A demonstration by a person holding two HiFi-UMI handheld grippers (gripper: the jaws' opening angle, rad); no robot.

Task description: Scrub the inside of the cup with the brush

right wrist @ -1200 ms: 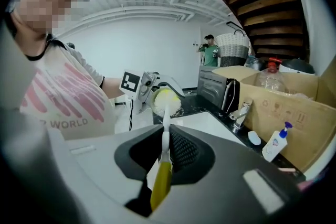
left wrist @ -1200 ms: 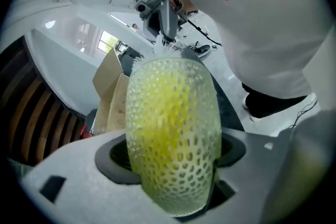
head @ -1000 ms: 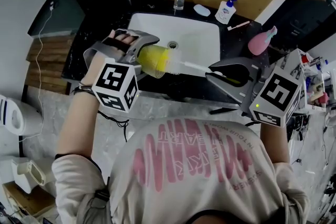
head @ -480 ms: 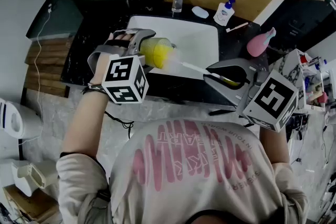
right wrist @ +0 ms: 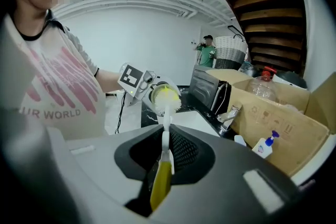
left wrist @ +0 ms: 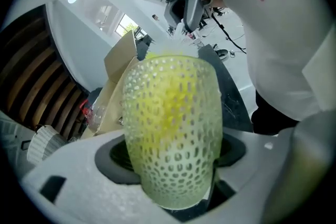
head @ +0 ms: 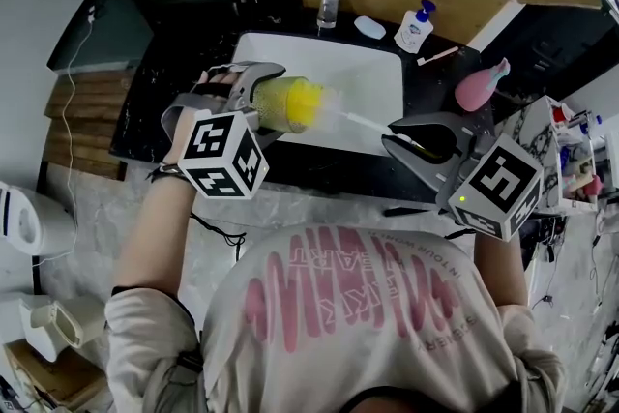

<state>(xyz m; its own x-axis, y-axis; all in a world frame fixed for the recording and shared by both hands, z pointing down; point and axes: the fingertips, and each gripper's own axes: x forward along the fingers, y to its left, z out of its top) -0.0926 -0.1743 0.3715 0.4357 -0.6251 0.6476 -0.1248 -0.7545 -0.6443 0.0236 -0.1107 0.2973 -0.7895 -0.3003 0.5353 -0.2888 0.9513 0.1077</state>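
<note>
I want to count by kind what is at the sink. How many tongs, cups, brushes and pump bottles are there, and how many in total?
tongs: 2, the left tongs and the right tongs
cup: 1
brush: 1
pump bottle: 1
total: 5
</note>
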